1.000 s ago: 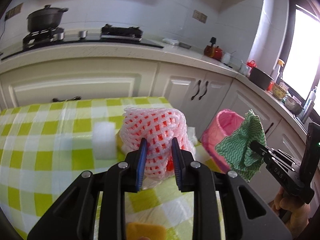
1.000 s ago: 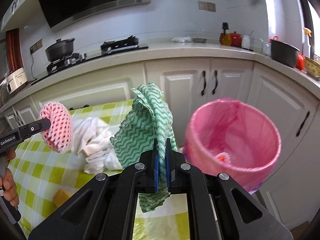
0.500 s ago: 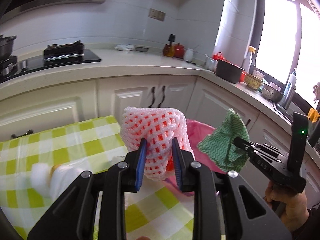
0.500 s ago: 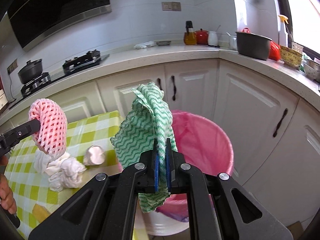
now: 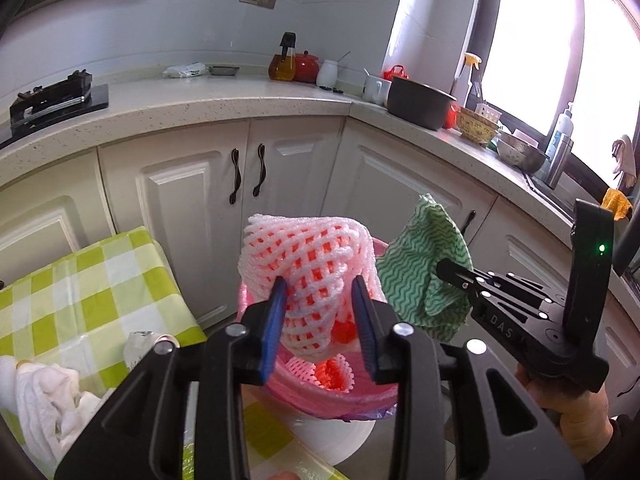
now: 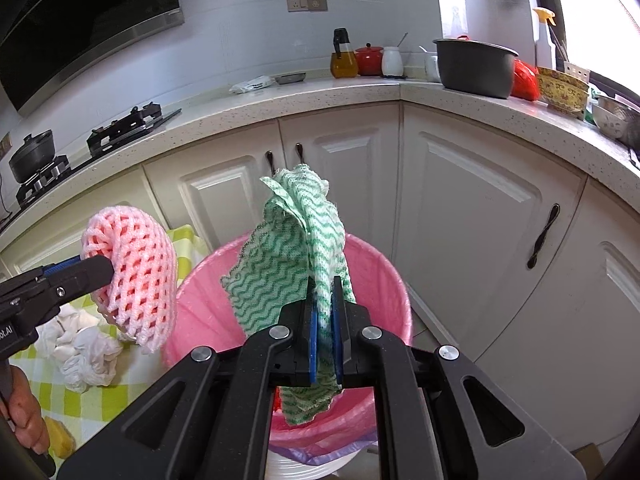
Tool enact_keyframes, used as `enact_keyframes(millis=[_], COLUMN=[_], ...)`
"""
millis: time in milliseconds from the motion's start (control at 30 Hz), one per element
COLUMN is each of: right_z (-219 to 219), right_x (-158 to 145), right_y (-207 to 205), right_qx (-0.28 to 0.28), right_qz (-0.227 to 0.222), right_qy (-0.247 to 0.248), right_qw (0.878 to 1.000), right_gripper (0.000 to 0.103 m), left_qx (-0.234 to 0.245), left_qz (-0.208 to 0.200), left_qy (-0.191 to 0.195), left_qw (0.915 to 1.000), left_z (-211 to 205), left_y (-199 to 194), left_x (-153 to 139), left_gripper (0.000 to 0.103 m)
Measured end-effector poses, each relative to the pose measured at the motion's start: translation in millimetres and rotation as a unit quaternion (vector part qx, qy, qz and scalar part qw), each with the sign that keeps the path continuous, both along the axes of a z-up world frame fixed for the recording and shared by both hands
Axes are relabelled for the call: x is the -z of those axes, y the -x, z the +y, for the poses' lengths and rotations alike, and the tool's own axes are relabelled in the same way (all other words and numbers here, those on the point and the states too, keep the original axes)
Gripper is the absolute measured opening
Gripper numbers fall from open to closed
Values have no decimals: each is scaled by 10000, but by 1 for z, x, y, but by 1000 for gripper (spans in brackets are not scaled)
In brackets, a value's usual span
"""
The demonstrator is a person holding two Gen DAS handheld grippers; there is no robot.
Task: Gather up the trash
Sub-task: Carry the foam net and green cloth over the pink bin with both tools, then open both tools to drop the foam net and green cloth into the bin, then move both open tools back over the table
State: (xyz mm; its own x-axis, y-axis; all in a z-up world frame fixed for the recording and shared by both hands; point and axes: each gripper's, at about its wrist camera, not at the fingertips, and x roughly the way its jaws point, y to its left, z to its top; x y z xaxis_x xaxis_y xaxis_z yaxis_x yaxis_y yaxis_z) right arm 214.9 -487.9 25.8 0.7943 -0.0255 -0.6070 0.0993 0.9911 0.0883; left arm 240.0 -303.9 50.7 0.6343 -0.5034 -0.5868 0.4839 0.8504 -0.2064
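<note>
— Holding two bits over the pink-lined bin (image 6: pixel 384 280): your left gripper (image 5: pixel 320 312) has just been spreading, foam fruit net (image 5: pixel 304 272) loose between its jaws, not yet dropped.
— And R?
— Right gripper (image 6: pixel 325 332) is pinching the green cloth (image 6: pixel 288 256). Bin's already got foam net inside; white tissues (image 6: pixel 84 348) & sponge (image 6: pixel 60 436) left on the table.

Your table (image 5: pixel 100 280) wears a green-and-white checked cloth, and you see only its corner next to the pink-lined trash bin (image 6: pixel 384 264). On that cloth lie a heap of crumpled white tissue (image 6: pixel 86 346), a small silvery-topped container (image 5: pixel 140 342) just beside the heap, and a yellow sponge (image 6: pixel 60 438) near the table's front edge. The bin stands on the floor (image 6: pixel 424 332), close against the table's corner.
</note>
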Motion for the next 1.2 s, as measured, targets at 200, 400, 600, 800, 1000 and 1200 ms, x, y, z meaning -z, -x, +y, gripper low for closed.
enact_keyframes(millis=[200, 400, 600, 800, 1000, 1200], right_z=[-9, -8, 1, 29, 77, 126], right_x=[6, 4, -5, -11, -10, 1], right_y=[-3, 4, 23, 46, 74, 106], right_qx=[40, 137, 132, 11, -264, -535], right_qz=[36, -76, -236, -385, -554, -696], right_qy=[9, 73, 104, 100, 203, 184], right_qw=[10000, 9999, 9996, 9992, 9979, 9960], right_gripper=[32, 53, 53, 61, 69, 78], left_qx=[-15, -119, -393, -725, -1136, -1535], left_qz=[138, 112, -55, -215, -333, -358], left_qy=[2, 26, 85, 68, 1, -99], left_qw=[9999, 9999, 9992, 9971, 9930, 9875], left_z=[-1, 13, 54, 110, 169, 219], left_y=[-9, -3, 14, 38, 69, 112], left_x=[9, 9, -3, -12, -13, 1], left_gripper=[59, 61, 64, 66, 70, 73])
